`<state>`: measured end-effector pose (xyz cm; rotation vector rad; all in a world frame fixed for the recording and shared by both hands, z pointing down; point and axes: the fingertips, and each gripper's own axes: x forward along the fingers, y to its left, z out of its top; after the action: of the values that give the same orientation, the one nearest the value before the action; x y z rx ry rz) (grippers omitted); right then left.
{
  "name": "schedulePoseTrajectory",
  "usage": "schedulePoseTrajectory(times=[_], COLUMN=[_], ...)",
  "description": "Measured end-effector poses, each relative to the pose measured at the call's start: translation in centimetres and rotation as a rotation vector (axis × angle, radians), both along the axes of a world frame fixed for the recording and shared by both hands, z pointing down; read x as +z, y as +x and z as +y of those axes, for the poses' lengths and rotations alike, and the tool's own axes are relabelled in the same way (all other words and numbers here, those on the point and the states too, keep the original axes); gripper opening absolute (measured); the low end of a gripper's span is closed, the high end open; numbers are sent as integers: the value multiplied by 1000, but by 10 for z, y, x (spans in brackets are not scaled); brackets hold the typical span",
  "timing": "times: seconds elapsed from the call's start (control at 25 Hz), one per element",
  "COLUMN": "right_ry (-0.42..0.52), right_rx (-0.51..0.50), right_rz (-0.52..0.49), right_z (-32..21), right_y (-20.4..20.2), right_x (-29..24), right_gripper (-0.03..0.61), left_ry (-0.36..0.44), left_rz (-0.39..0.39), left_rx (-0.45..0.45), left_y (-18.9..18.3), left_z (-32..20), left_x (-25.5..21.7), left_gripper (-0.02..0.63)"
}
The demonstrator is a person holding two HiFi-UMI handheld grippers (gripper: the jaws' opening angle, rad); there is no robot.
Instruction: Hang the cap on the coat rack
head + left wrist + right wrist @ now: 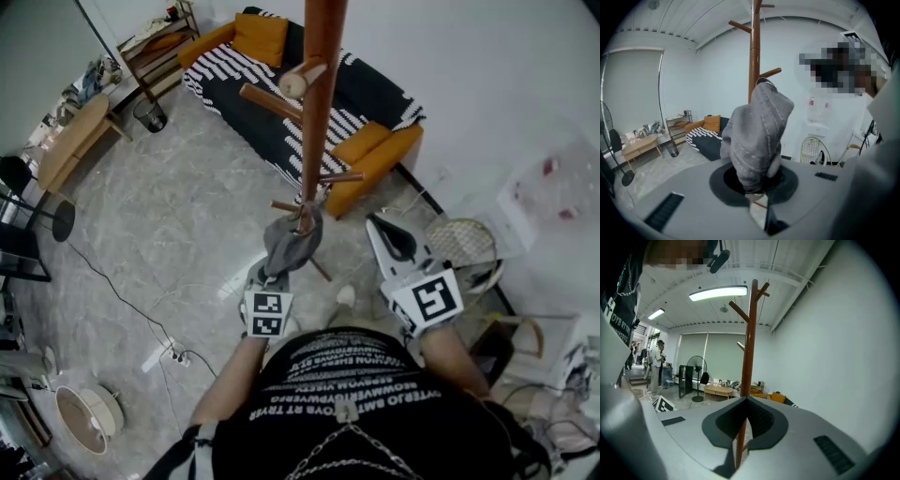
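A grey cap (pixel 292 241) hangs against the brown wooden coat rack (pixel 320 103), by its lower pegs. My left gripper (pixel 277 273) is shut on the cap's lower edge, just below the rack. In the left gripper view the cap (pixel 757 133) rises from the left gripper (pixel 757 186), and its top reaches a peg on the coat rack (pixel 754 56); whether it rests on the peg I cannot tell. My right gripper (pixel 394 236) is to the right of the pole, shut and holding nothing. In the right gripper view the right gripper (pixel 746 402) points at the coat rack (pixel 749 348).
A black-and-white striped sofa (pixel 281 89) with orange cushions stands behind the rack. A wooden table (pixel 71 141) and a bin (pixel 150 116) are at the left. A power strip (pixel 164 354) and a floor fan (pixel 84 418) lie near my feet. A wire fan guard (pixel 464 242) is at the right.
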<state>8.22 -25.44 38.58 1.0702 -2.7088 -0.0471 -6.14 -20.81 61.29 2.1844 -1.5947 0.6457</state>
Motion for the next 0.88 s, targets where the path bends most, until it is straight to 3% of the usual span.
schedulePoseTrajectory(times=[0.88], right_ry=[-2], right_rx=[0], right_rz=[2], right_z=[5], right_y=[-5], right_x=[0], right_gripper=[3], left_ry=[-61], left_rz=[19], left_rx=[6], left_y=[-1], left_z=[-13], left_x=[36], left_gripper=[20])
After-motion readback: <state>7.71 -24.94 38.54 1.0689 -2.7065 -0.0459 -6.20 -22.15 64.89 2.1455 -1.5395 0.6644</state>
